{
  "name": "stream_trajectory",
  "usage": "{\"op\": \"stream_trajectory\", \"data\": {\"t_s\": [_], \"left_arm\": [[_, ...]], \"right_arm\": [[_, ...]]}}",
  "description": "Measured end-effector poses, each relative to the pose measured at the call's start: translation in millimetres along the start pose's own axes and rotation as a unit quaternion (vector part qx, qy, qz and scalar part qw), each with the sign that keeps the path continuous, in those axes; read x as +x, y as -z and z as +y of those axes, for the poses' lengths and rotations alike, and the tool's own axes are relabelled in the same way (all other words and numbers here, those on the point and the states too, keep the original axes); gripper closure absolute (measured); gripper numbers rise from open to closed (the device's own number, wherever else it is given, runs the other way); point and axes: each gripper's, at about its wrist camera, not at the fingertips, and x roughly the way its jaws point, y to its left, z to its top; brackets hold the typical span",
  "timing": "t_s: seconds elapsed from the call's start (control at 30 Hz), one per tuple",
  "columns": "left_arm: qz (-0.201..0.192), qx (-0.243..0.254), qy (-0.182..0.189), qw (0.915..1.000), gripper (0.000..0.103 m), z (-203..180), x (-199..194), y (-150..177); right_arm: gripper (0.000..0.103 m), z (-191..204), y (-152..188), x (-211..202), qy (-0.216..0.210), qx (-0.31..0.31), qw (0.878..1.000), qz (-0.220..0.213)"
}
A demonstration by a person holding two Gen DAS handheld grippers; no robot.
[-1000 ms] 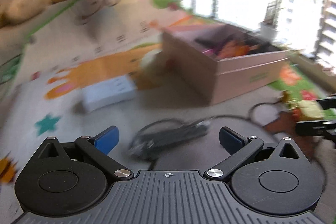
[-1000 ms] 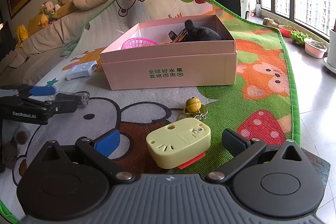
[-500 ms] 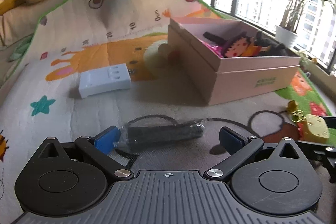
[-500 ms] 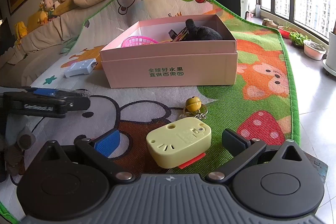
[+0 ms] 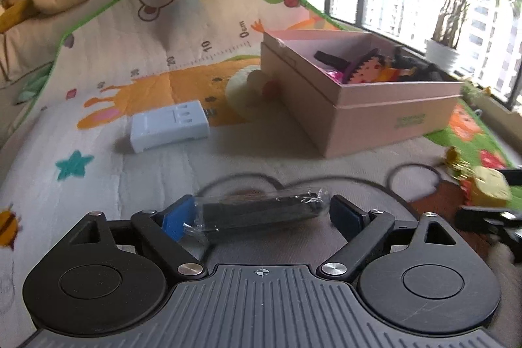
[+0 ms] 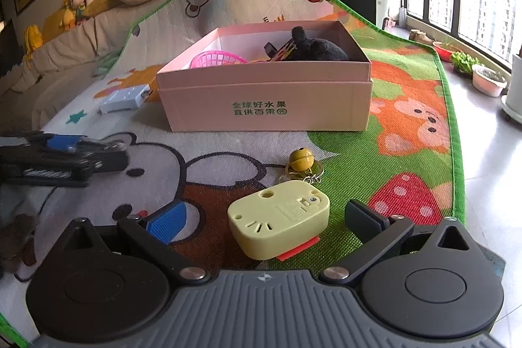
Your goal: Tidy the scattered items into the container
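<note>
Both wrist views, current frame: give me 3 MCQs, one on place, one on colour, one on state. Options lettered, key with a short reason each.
1. Where does the white charger-like block lie?
A. inside the pink box
B. on the mat, outside the box
C. between the right gripper's jaws

2. What colour is the small bell lying by the cat-shaped case?
A. yellow
B. blue
C. pink

3. How does the left gripper stand to the bagged black item?
A. jaws closing, item between them
B. empty jaws, held high over the box
C. item already dropped in the box

Key: 1 B, the block sits on the mat to the left of the pink box. 2 A, the bell is yellow. 3 A, the bagged item lies between the blue and black pads, with a gap still showing at the black one.
</note>
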Motion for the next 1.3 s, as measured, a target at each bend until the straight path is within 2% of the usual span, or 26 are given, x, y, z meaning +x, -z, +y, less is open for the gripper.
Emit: {"op": "stream_trajectory", "data": {"t_s": [0.13,0.23,0.37,0.43,0.53,0.67,0.73,0.77,0.87,0.97,1.1,1.17,1.3], "left_arm": [[-0.006,-0.019,0.027,0.9994,0.009,2,-25,19],[-0.02,-0.028,0.032,0.9989,0.009,5,-37,27],[-0.032,-0.056,0.042,0.997,0.007,15,-40,30],[-0.033,-0.067,0.047,0.9961,0.006,18,-41,30],[-0.033,-0.08,0.052,0.9948,0.005,22,-40,31],[-0.031,-0.098,0.054,0.9933,0.003,26,-40,32],[-0.031,-0.1,0.053,0.9931,0.003,27,-40,32],[-0.031,-0.1,0.053,0.9932,0.003,26,-40,32],[-0.03,-0.099,0.051,0.9934,0.002,25,-39,32],[-0.031,-0.101,0.051,0.9931,0.002,26,-39,33],[-0.029,-0.1,0.049,0.9934,0.002,25,-39,33],[-0.029,-0.099,0.049,0.9935,0.002,24,-39,33],[-0.028,-0.099,0.048,0.9935,0.002,24,-39,33]], "right_arm": [[0.0,-9,0,-7,-0.039,0.013,0.999,-0.001],[0.0,-4,5,-13,-0.059,0.003,0.998,-0.001],[0.0,22,13,-28,-0.122,-0.047,0.991,-0.005],[0.0,37,16,-36,-0.14,-0.086,0.986,-0.01],[0.0,48,16,-46,-0.106,-0.116,0.987,-0.03],[0.0,39,8,-43,-0.066,-0.048,0.996,-0.026],[0.004,33,7,-40,-0.055,-0.02,0.998,-0.023],[0.01,32,8,-38,-0.045,-0.015,0.999,-0.022],[0.012,33,12,-30,-0.009,-0.056,0.998,-0.015],[0.011,29,14,-28,0.063,-0.106,0.992,-0.03],[0.011,12,11,-28,0.132,-0.107,0.985,-0.043],[0.011,5,10,-31,0.13,-0.097,0.986,-0.044],[0.011,3,4,-40,0.051,-0.043,0.997,-0.04]]}}
